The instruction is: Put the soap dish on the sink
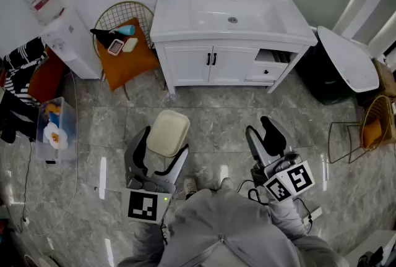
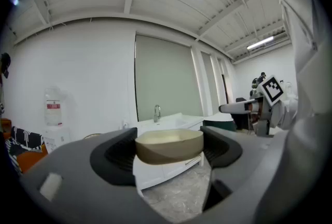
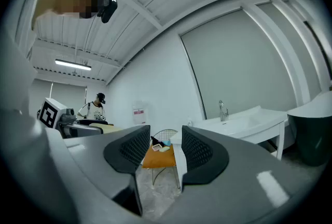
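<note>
Marble floor (image 1: 229, 130) | white sink (image 1: 232, 12) ahead | left tongs (image 1: 165, 142) — clamping soap dish (image 1: 168, 131)

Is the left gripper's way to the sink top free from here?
Probably yes: only open floor lies between the left gripper, shut on the soap dish, and the sink, whose counter beside the basin looks bare.

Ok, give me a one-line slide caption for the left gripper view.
Left gripper holds the cream soap dish between its jaws, facing the white sink ahead.
</note>
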The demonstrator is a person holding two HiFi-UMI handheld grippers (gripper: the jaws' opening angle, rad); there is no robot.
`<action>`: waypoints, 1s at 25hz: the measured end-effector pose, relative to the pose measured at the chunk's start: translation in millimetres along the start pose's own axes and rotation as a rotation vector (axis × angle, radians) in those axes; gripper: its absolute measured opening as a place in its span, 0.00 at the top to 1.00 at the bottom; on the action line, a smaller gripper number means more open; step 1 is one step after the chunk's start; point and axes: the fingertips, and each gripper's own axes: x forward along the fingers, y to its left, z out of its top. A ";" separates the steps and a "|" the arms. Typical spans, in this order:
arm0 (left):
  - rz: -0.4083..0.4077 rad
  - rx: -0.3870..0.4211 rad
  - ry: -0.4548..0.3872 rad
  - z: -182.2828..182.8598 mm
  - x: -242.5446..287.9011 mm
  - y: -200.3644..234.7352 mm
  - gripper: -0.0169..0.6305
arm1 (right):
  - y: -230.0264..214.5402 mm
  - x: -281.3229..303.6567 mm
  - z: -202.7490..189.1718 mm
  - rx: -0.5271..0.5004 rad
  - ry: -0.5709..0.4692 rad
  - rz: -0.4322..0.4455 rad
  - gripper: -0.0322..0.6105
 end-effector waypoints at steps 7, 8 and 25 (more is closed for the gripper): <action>0.005 0.002 -0.002 1.7 3.6 2.6 0.31 | -2.6 4.9 1.2 -0.004 0.004 0.003 0.66; 0.006 0.003 -0.002 2.0 4.1 3.3 0.31 | -2.7 5.7 1.3 -0.004 0.004 0.003 0.66; 0.011 0.001 -0.003 3.1 8.0 7.2 0.31 | -6.5 10.2 2.1 -0.015 0.010 -0.002 0.66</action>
